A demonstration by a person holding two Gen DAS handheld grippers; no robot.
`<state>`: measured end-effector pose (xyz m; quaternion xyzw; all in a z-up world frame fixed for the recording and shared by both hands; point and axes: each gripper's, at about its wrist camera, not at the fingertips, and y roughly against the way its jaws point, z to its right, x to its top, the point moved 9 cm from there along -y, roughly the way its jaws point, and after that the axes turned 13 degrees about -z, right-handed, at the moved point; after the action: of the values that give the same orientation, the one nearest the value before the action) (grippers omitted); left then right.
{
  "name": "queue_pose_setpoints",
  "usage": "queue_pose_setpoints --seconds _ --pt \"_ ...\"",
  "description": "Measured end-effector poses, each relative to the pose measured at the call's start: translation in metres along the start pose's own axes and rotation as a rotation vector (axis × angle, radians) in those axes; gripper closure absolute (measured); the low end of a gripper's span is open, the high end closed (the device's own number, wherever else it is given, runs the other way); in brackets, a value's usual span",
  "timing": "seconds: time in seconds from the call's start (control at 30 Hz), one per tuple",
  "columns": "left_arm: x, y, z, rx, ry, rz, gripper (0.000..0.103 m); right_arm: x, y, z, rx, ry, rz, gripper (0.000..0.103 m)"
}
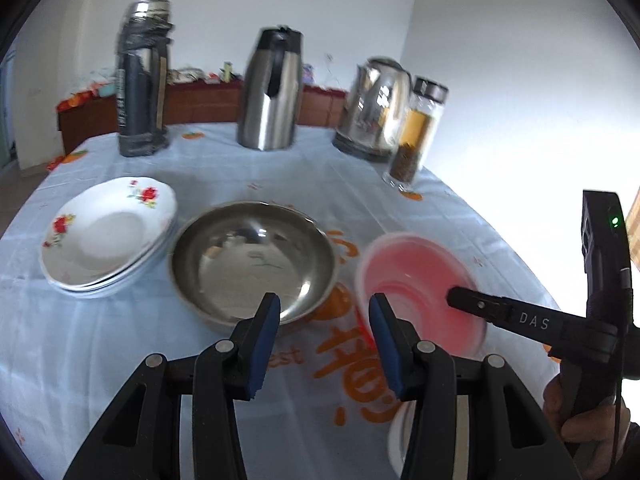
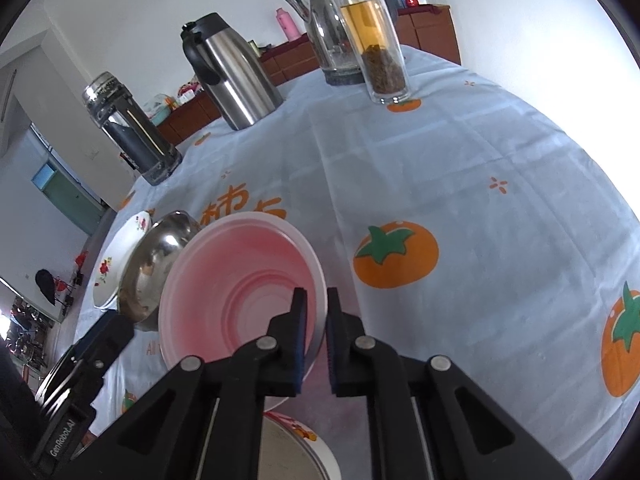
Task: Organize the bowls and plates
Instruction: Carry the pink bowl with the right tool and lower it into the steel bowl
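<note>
Pink plastic bowl tilted up on edge near the middle of the table, pinched at its right rim by the right gripper, jaws nearly closed on the thin wall with one pad inside and one outside. Blurred in the left wrist view, so likely swinging. Just left of it, touching or nearly so, a steel bowl; further left, a stack of white floral plates. Left gripper wide open over the cloth in front of the steel bowl, holding nothing. Near edge: rim of another white bowl under the right tongs. Main risk, as a judgement: slip of the smooth, flexible rim out of so narrow a pinch (grip on one side only, whole bowl hanging off it), then a drop onto the steel bowl or the white bowl below. Second risk: a knock against the steel bowl, shoving it into the plates. Far side, well apart: dark flask, steel carafe, kettle, glass tea bottle — little danger there. Tablecloth loose and creased, liable to drag.
</note>
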<state>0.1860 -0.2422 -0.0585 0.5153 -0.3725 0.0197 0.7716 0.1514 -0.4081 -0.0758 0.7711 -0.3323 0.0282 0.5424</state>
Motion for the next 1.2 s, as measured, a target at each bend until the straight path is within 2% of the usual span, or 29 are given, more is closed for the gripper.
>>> queue_pose_setpoints --seconds 0.1,0.23,0.27,0.33,0.37,0.43,0.53,0.7,0.9,1.03,1.2 --pt "0.006 -0.004 0.010 0.022 -0.016 -0.021 0.054 0.002 0.003 -0.004 0.011 0.011 0.012 0.096" --pt "0.012 -0.011 0.024 -0.001 -0.021 -0.051 0.055 0.003 0.003 -0.003 0.034 0.002 0.017 0.096" --pt "0.013 -0.011 0.025 0.005 -0.026 -0.049 0.058 0.004 0.004 -0.003 0.039 0.001 0.018 0.096" --pt "0.014 -0.014 0.030 0.000 -0.036 -0.056 0.074 0.004 0.005 -0.003 0.050 -0.002 0.020 0.096" --pt "0.015 -0.014 0.031 -0.009 -0.034 -0.058 0.075 0.003 0.006 -0.003 0.056 -0.003 0.021 0.096" --pt "0.017 -0.015 0.030 -0.002 -0.025 -0.052 0.085 0.004 0.011 -0.002 0.048 -0.004 0.034 0.096" --pt "0.017 -0.012 0.029 -0.021 -0.018 -0.052 0.094 0.006 0.017 0.001 0.034 -0.012 0.050 0.096" --pt "0.020 0.000 0.026 -0.018 -0.019 -0.019 0.096 0.009 0.026 -0.007 0.044 -0.008 0.069 0.096" --pt "0.034 0.028 0.008 0.011 -0.012 0.036 0.096 0.023 0.036 -0.039 0.067 0.026 0.092 0.096" --pt "0.048 0.044 -0.019 0.061 0.019 0.072 0.096 0.040 0.038 -0.075 0.077 0.073 0.100 0.096" --pt "0.058 0.048 -0.059 0.104 0.065 0.077 0.096 0.053 0.020 -0.115 0.099 0.117 0.056 0.096"
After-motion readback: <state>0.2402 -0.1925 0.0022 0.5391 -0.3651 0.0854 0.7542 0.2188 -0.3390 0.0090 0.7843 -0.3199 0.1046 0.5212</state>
